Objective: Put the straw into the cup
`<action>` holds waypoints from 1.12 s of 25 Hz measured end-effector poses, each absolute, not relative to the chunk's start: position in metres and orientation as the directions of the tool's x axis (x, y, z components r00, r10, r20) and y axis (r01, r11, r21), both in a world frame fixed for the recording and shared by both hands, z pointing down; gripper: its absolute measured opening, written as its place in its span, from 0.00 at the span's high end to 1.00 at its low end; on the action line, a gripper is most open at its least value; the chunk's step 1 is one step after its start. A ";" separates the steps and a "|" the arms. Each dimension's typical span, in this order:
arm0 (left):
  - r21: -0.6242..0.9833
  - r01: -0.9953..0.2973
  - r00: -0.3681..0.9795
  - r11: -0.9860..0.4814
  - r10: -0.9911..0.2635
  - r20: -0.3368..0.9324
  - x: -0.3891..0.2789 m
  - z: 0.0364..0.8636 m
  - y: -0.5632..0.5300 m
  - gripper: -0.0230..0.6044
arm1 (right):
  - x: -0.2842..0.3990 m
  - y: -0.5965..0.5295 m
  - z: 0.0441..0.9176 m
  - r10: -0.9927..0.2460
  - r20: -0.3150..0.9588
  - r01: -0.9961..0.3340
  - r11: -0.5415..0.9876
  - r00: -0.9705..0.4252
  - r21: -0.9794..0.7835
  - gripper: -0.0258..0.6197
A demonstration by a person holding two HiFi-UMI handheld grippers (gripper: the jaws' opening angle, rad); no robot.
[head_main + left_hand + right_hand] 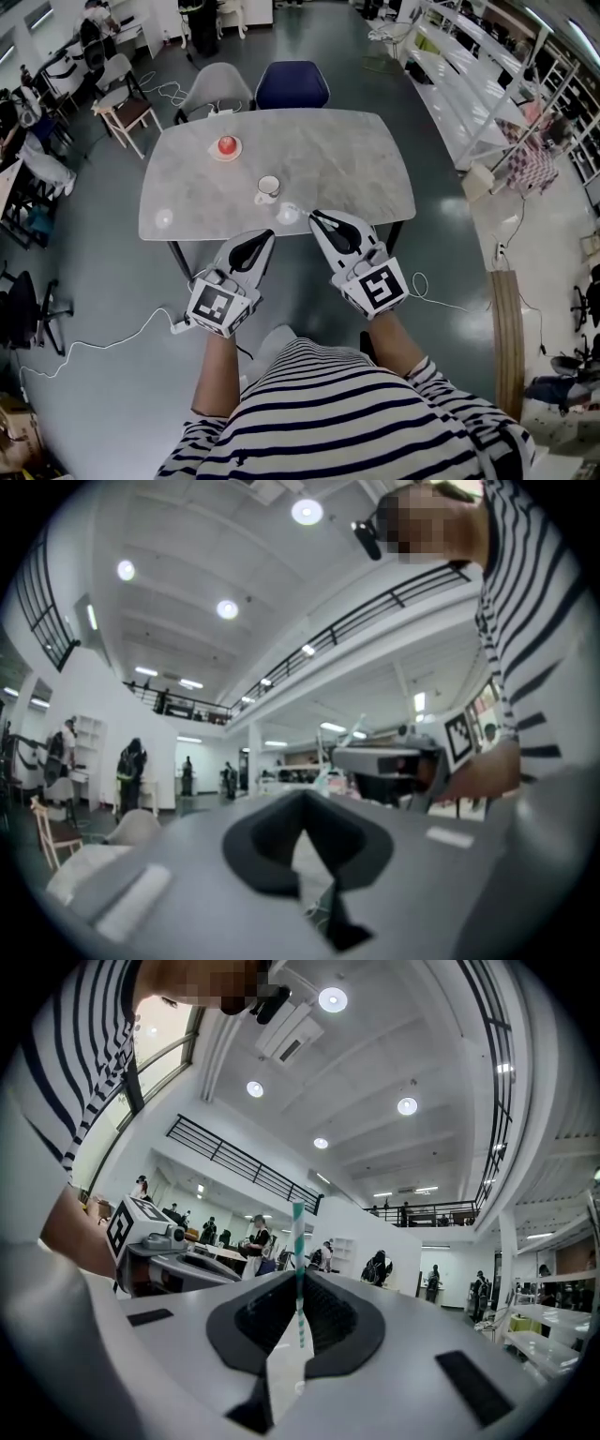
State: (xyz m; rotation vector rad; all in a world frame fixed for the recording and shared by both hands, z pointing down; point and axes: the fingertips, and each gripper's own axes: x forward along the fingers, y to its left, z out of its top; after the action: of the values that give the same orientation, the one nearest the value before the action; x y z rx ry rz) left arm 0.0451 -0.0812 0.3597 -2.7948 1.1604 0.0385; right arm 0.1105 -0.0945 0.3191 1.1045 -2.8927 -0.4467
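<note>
A green-and-white striped straw (298, 1269) stands upright between the jaws of my right gripper (298, 1283), which is shut on it. In the head view my right gripper (317, 220) reaches the near edge of the grey marble table (356, 159). A white cup (269, 187) sits on the table just beyond it, and a small clear cup (287, 214) stands close to the gripper's tip. My left gripper (267, 237) is held level beside the right one, just short of the table edge. Its jaws are closed with nothing between them (302, 801).
A red object on a small plate (226, 147) sits at the table's far left, and a clear glass (164, 218) at its near left corner. Two chairs (292, 84) stand behind the table. A white cable (103, 342) runs across the floor at left.
</note>
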 end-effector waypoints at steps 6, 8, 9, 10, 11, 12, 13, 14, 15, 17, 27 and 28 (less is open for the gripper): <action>-0.097 -0.720 0.694 -0.687 -0.716 -0.079 0.028 0.363 -0.118 0.95 | 0.095 -0.129 0.324 -0.649 -0.077 -0.641 0.716 -0.757 0.276 0.92; -0.097 -0.721 0.693 -0.686 -0.715 -0.088 0.021 0.361 -0.139 0.95 | 0.088 -0.147 0.325 -0.647 -0.069 -0.638 0.718 -0.759 0.279 0.92; -0.095 -0.719 0.695 -0.689 -0.713 -0.092 0.018 0.360 -0.150 0.95 | 0.083 -0.156 0.326 -0.647 -0.062 -0.635 0.720 -0.760 0.280 0.92; -0.093 -0.715 0.699 -0.692 -0.709 -0.096 0.014 0.360 -0.161 0.95 | 0.077 -0.165 0.327 -0.645 -0.055 -0.631 0.722 -0.762 0.282 0.92; -0.092 -0.712 0.703 -0.697 -0.704 -0.100 0.010 0.358 -0.172 0.95 | 0.070 -0.174 0.327 -0.642 -0.049 -0.627 0.725 -0.765 0.286 0.92; -0.093 -0.708 0.706 -0.700 -0.700 -0.105 0.007 0.355 -0.182 0.95 | 0.065 -0.183 0.327 -0.640 -0.043 -0.622 0.727 -0.768 0.290 0.92; -0.095 -0.704 0.710 -0.703 -0.696 -0.110 0.004 0.354 -0.192 0.95 | 0.060 -0.192 0.328 -0.638 -0.038 -0.619 0.729 -0.769 0.292 0.92; -0.099 -0.701 0.713 -0.707 -0.692 -0.111 0.003 0.353 -0.203 0.95 | 0.057 -0.201 0.329 -0.639 -0.032 -0.619 0.729 -0.769 0.293 0.92; -0.103 -0.697 0.717 -0.710 -0.688 -0.108 0.002 0.353 -0.213 0.95 | 0.055 -0.211 0.330 -0.640 -0.027 -0.618 0.730 -0.768 0.292 0.92; -0.111 -0.690 0.724 -0.715 -0.682 -0.100 -0.001 0.356 -0.234 0.95 | 0.049 -0.231 0.336 -0.641 -0.012 -0.616 0.731 -0.767 0.294 0.92; -0.111 -0.645 0.764 -0.756 -0.641 -0.070 -0.023 0.373 -0.305 0.95 | 0.028 -0.312 0.377 -0.677 0.081 -0.637 0.722 -0.732 0.270 0.92; -0.109 -0.640 0.768 -0.761 -0.637 -0.066 -0.025 0.374 -0.310 0.95 | 0.026 -0.317 0.380 -0.680 0.087 -0.640 0.720 -0.728 0.269 0.92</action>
State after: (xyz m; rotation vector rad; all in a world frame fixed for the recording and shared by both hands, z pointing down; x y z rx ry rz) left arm -0.0250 -0.3101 0.3745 -2.8351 1.0279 0.0375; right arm 0.0256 -0.3171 0.3799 1.0635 -2.7436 -0.3288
